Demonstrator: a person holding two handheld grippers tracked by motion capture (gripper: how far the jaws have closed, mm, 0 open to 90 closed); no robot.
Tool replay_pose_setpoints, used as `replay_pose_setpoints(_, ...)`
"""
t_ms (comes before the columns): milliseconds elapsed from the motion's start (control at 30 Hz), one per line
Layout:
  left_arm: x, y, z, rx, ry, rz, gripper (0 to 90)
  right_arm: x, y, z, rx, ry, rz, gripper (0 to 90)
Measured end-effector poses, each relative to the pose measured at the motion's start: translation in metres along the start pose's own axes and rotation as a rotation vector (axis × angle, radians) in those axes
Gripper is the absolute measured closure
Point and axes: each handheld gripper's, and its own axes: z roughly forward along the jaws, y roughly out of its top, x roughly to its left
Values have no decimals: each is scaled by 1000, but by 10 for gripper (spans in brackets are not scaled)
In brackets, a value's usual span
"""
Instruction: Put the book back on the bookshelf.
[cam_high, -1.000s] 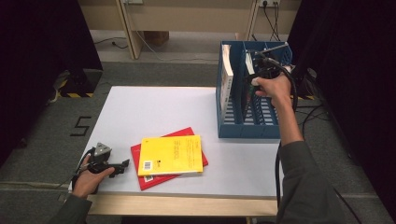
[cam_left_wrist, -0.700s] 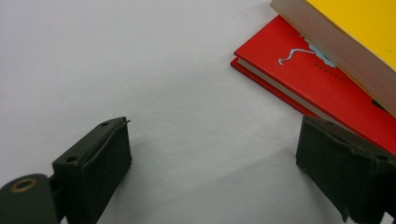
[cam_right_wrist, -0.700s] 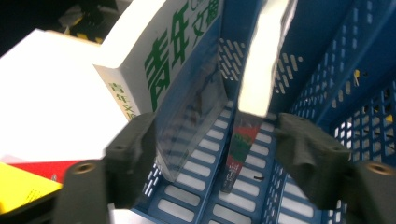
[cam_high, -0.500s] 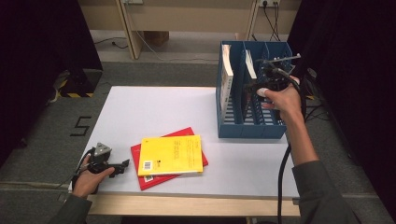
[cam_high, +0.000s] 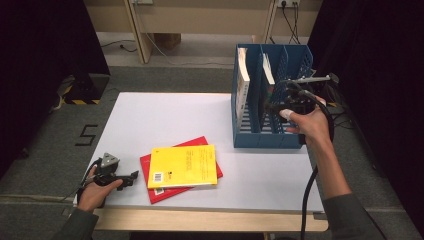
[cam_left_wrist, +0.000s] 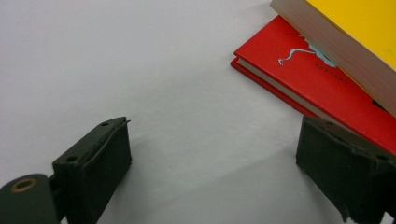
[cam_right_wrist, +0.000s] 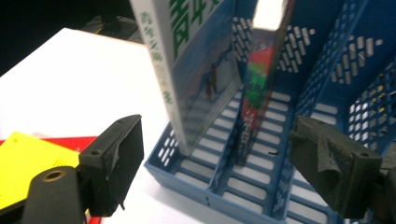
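Resting on the white table (cam_high: 165, 120) at its near left corner, the left gripper (cam_high: 131, 176) lies in the person's left hand (cam_high: 95, 191), well to the left of the blue file rack (cam_high: 270, 137). In the left gripper view its jaws stand wide apart with nothing between them, bare tabletop under them. Just right of it, still left of the rack and nearer the person, a yellow book (cam_high: 184, 166) lies flat on top of a red book (cam_high: 207, 144), whose edges show around it. The rack stands at the table's far right, with three upright slots. A white-spined book (cam_high: 242, 82) stands in its left slot, and a second, thinner book (cam_high: 268, 70) stands in the middle slot. The right gripper (cam_high: 280, 102), held in the right hand (cam_high: 310, 122), hangs over the rack's right side. In the right gripper view its jaws are spread wide, empty, looking down into the slots.
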Motion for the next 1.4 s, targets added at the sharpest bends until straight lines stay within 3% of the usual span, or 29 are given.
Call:
replay_pose_setpoints(600, 0, 0, 0, -2, 0, 0, 92, 21, -30, 5, -32, 98, -10, 194)
replay_pose_setpoints(900, 0, 0, 0, -2, 0, 0, 92, 33, -52, 11, -33, 156, -20, 213)
replay_pose_setpoints(1067, 0, 0, 0, -3, 0, 0, 92, 36, -63, 14, -45, 160, -28, 215)
replay_pose_setpoints(1167, 0, 0, 0, -3, 0, 0, 92, 39, -76, 19, -56, 191, -17, 217)
replay_pose_setpoints(1400, 0, 0, 0, 1, 1, 0, 92, 46, -91, 27, -30, 211, -22, 220)
